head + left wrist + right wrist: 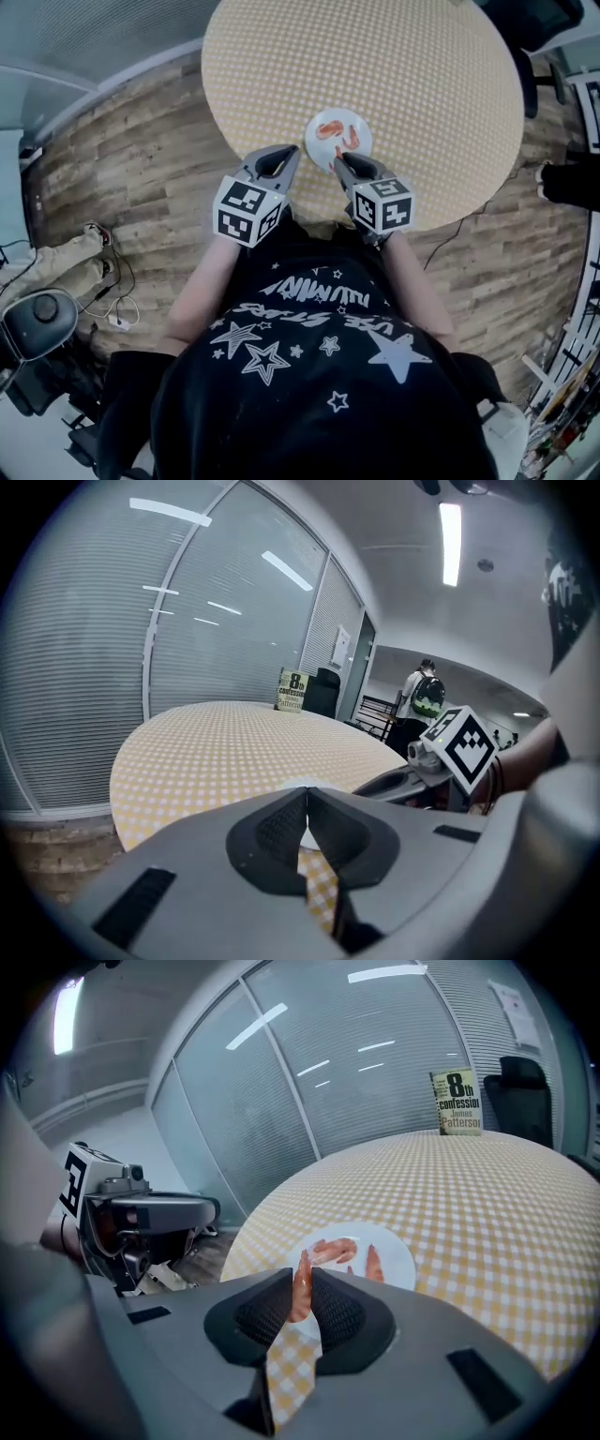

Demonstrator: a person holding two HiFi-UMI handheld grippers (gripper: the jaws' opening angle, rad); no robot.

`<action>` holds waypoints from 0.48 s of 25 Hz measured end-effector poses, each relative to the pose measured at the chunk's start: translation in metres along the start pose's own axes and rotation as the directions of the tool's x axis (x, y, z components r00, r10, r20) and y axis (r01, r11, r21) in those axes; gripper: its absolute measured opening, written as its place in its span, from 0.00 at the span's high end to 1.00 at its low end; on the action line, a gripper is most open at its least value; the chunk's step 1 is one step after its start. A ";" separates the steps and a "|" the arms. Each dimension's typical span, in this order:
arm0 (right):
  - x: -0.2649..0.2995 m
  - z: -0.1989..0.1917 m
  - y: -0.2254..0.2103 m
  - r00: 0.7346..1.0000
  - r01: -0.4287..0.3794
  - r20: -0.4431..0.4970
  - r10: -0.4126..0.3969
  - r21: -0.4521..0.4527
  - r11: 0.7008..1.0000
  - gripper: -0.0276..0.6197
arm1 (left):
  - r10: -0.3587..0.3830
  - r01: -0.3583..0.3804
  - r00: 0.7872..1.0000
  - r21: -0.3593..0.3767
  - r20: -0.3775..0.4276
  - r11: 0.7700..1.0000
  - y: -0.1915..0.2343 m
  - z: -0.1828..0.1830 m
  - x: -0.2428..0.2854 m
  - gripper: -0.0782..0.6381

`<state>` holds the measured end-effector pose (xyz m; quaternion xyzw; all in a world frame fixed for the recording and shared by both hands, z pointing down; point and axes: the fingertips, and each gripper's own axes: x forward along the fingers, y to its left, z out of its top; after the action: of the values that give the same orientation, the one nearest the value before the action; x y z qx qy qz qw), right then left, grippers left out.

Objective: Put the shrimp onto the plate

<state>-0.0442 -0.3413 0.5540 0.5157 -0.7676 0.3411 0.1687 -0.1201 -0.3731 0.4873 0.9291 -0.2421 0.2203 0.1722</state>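
So the whole thing comes down to the right gripper point(300, 1305) and the plate point(401, 1260). The plate sits straight ahead of its fingers, just past the tips, and its near rim is tucked out of sight behind them. From the head view the right fingertips sit right at the near edge of the plate point(362, 125), so it's basically there.

The right fingers are clamped on a shrimp point(302, 1274). It's pinched by the sides, with its long axis running roughly along the fingers and one end poking out past the tips toward the plate. It looks held clear of the worktop point(469, 1194), though I can't tell how high.

Two other shrimp point(334, 1249) are already lying on the plate, beyond the tips and a bit to the right of them. The spot nearest the fingers looks bare.

The left gripper point(305, 810) is beside the right one, near the plate's left edge but not over it. Its fingers are pressed together with nothing in between, only checked cloth showing below them. The right hand is the one that matters here.

My guess is it needs a small nudge forward so the shrimp is properly over the white, then let go. If it opens too early, the shrimp could land on the rim or the cloth.
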 end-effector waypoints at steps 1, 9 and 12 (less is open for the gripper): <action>0.004 -0.002 0.000 1.000 0.017 -0.002 -0.017 0.008 1.000 0.87 | -0.019 0.019 1.000 0.005 -0.005 1.000 0.002 -0.002 0.000 0.88; 0.026 -0.011 -0.011 0.991 0.129 -0.025 -0.128 0.056 0.990 0.87 | -0.090 0.091 0.995 0.030 -0.038 0.995 0.019 -0.012 0.000 0.88; 0.030 -0.015 -0.015 0.987 0.156 -0.043 -0.154 0.055 0.986 0.87 | -0.109 0.110 0.993 0.037 -0.047 0.993 0.022 -0.013 -0.001 0.88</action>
<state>-0.0446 -0.3548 0.5886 0.5718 -0.7115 0.3592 0.1942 -0.1365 -0.3857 0.5024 0.9391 -0.1823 0.2361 0.1708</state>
